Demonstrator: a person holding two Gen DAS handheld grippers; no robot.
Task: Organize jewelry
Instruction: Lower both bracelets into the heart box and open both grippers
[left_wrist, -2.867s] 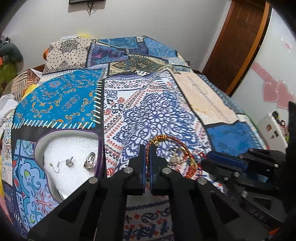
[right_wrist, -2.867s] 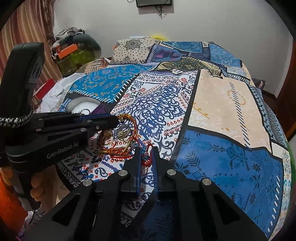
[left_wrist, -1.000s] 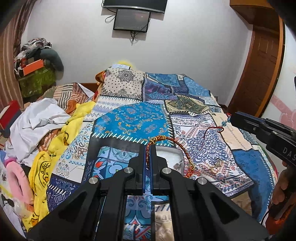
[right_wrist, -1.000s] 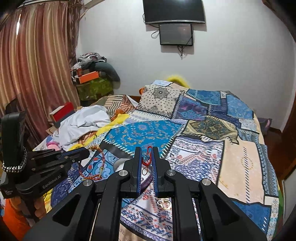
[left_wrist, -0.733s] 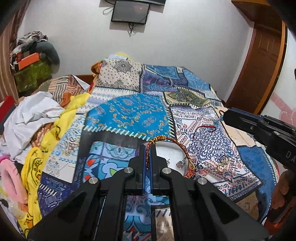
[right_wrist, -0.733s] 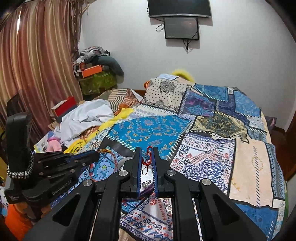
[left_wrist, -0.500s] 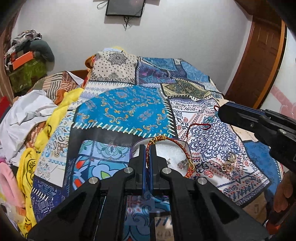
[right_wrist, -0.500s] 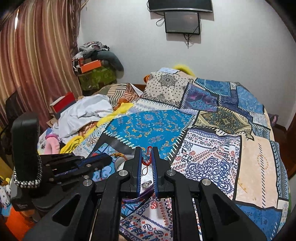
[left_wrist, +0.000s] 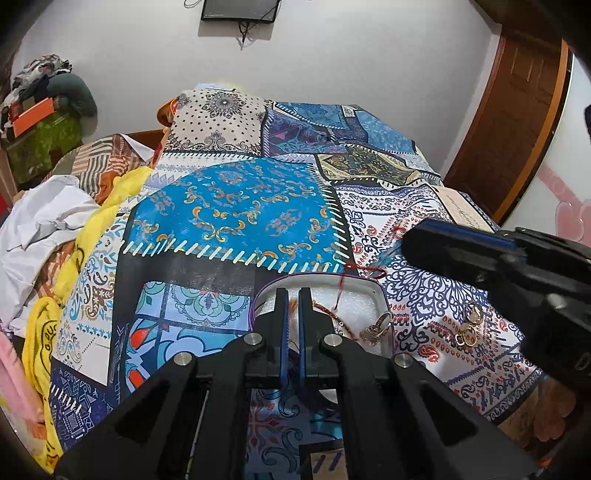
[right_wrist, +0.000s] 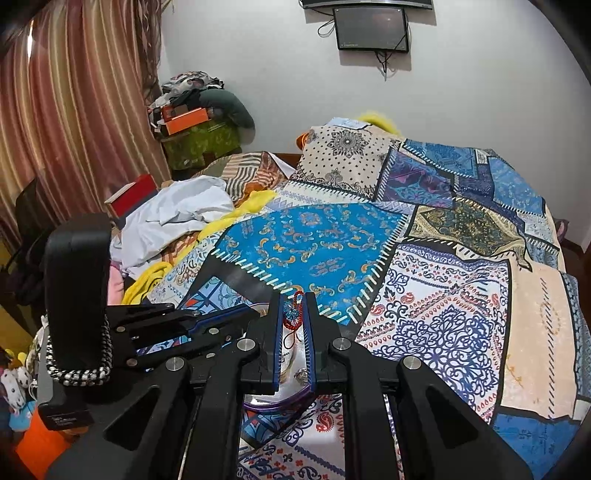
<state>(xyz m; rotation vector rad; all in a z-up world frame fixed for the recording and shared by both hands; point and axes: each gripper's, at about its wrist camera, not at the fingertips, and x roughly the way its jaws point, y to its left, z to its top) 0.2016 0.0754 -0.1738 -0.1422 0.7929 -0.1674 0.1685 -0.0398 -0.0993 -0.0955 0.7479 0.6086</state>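
A white foam-lined tray with a purple rim (left_wrist: 380, 295) lies on the patterned bedspread. My left gripper (left_wrist: 290, 295) hangs over the tray, nearly shut on a red-and-gold braided bracelet (left_wrist: 328, 310) that rests on the foam beside a silver ring (left_wrist: 380, 323). My right gripper (right_wrist: 293, 299) is shut on a red cord bracelet with a blue bead (right_wrist: 291, 319) just above the tray (right_wrist: 273, 404). In the left wrist view the right gripper (left_wrist: 406, 243) dangles that red cord (left_wrist: 364, 271) over the tray's far edge.
Gold and silver rings (left_wrist: 469, 326) lie on the bedspread right of the tray. Crumpled white and yellow cloth (left_wrist: 55, 221) is piled at the bed's left side. A wooden door (left_wrist: 513, 122) stands at the right, a curtain (right_wrist: 74, 110) at the left.
Both grippers have come down toward the tray. The braided bracelet has dropped from upright between the left fingers to lying on the foam. The red cord now hangs over the tray's far edge.
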